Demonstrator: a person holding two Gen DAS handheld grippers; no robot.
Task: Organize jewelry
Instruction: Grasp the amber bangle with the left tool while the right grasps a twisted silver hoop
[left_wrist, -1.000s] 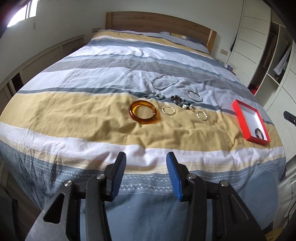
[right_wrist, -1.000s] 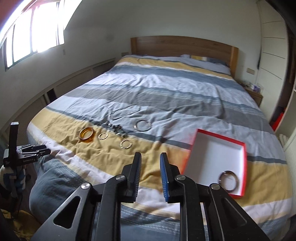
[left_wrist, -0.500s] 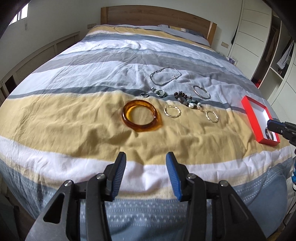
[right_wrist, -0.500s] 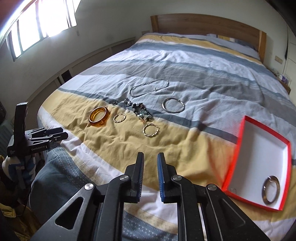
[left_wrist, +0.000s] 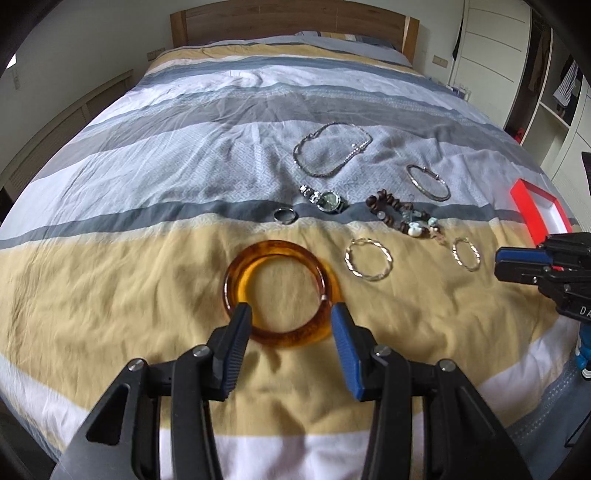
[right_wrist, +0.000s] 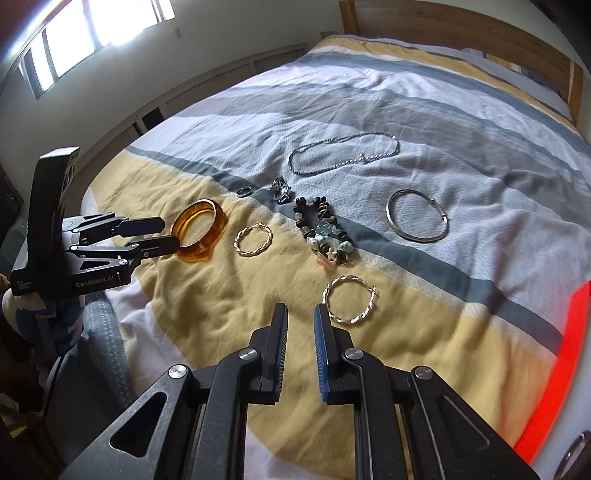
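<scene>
The amber bangle (left_wrist: 280, 293) lies flat on the yellow band of the striped duvet (left_wrist: 110, 280), and it now fills the lower middle of the left wrist view where a second ago it sat small and far up the bed. The left gripper (left_wrist: 290, 321) has closed in on it from above; its jaws stand about half open and empty, the fingertips just over the near rim, one at each side of the ring's near arc, with no contact visible.

To the bangle's right lie two twisted gold hoops (right_wrist: 254, 239) (right_wrist: 349, 300), and beyond them a small ring (left_wrist: 284, 215), a watch (left_wrist: 327, 200), a beaded bracelet (left_wrist: 404, 218), a silver bangle (right_wrist: 417, 220) and a chain necklace (left_wrist: 332, 153). The right gripper (right_wrist: 300, 325) has also come down, and hangs just short of the nearer hoop. Its jaws stand nearly together with only a narrow gap, holding nothing; they narrowed slightly over the past second.

The red tray (left_wrist: 537, 212) has slid to the right edge of both views, with a metal ring at its corner in the right wrist view. Judging by this, both hands have left the tray for the next pieces: bangle for the left, hoop for the right, which must open first.
</scene>
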